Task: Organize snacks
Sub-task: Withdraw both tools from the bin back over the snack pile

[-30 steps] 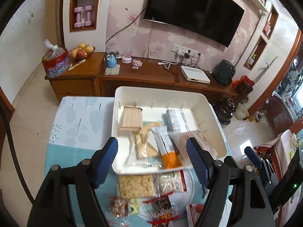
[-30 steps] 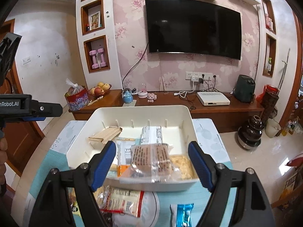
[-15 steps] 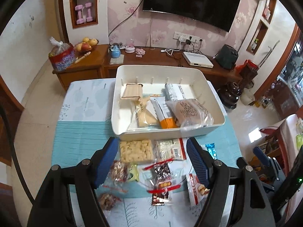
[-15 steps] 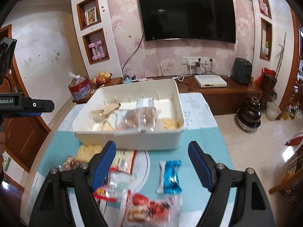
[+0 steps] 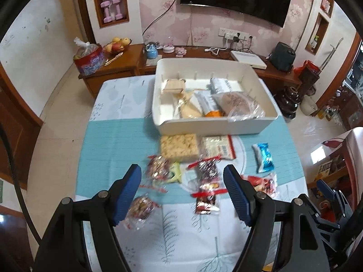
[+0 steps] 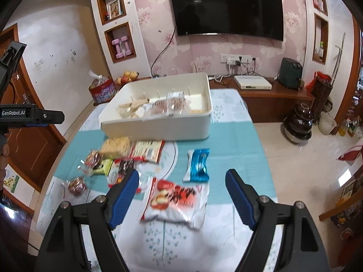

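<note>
1. Teal-and-white cloth covers the surface (image 5: 118,145), and everything in play sits on it.
2. Far side, centre: the white bin (image 5: 213,127), already holding several packets, among them a clear bag of brown biscuits leaning on its near wall.
3. Just this side of the bin, a clear pack of pale crackers (image 5: 179,147), touching a white-and-red barcode packet on its right.
4. Near and right, here's the red-and-white snack bag (image 6: 174,201), lying flat between the spread fingers of the right tool (image 6: 181,197). That tool is wide open and gripping nothing.
5. Just beyond it, the blue wrapper (image 6: 197,165), lying apart from the rest.
6. To the left, a jumble of small red, green and clear wrappers overlapping one another.
7. The left tool (image 5: 182,190) hangs over that jumble, equally wide open and empty; a round clear-wrapped sweet (image 5: 141,206) lies by its left finger.
8. Handling, as I read it: the red-and-white bag looks light, puffy and slick, with crushable contents. Take it across its narrow middle or by a crimped end seam, squeezing gently; film like that may slide from the pads.
</note>
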